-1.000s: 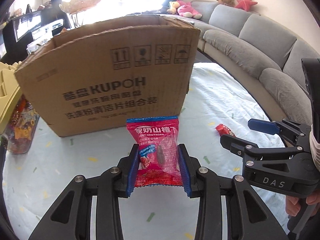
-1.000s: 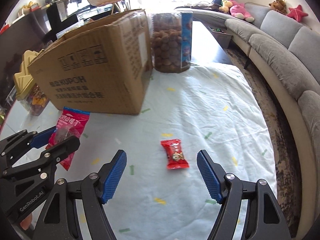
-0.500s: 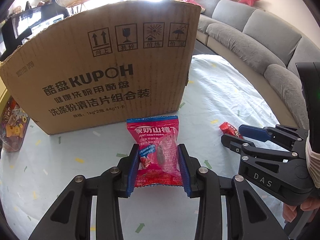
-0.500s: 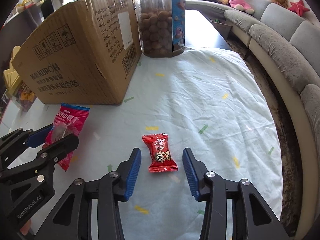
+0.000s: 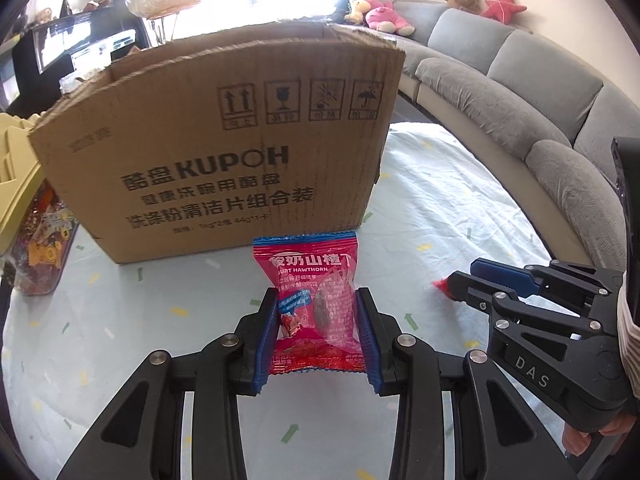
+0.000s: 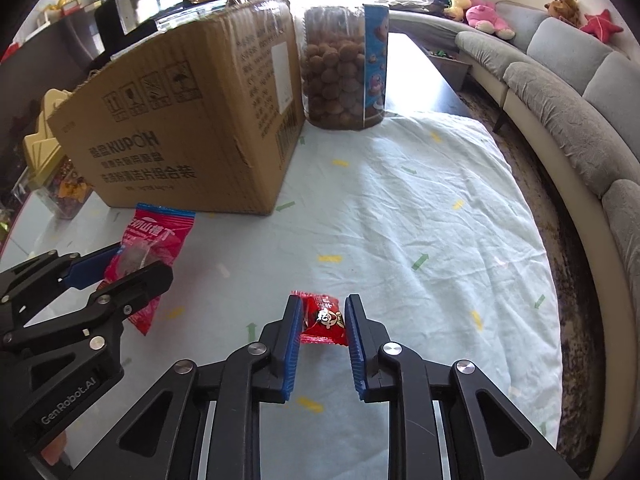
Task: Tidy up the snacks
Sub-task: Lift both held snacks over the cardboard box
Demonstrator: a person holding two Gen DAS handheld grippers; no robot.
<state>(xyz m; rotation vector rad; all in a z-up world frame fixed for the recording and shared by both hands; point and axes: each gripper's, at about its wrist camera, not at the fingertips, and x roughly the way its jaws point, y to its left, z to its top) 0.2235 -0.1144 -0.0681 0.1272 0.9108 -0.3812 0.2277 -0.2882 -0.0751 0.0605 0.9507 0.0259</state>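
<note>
Pink hawthorn packet in left hand-held gripper

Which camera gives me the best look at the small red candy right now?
The right wrist view: the small red candy sits centred between the right gripper, whose blue pads press its sides. The left wrist view shows only a red corner past that gripper's fingertips.

From my left camera, the red candy is nearly all hidden behind the right tongs. The snack jar is cut off at the frame's edge.
</note>
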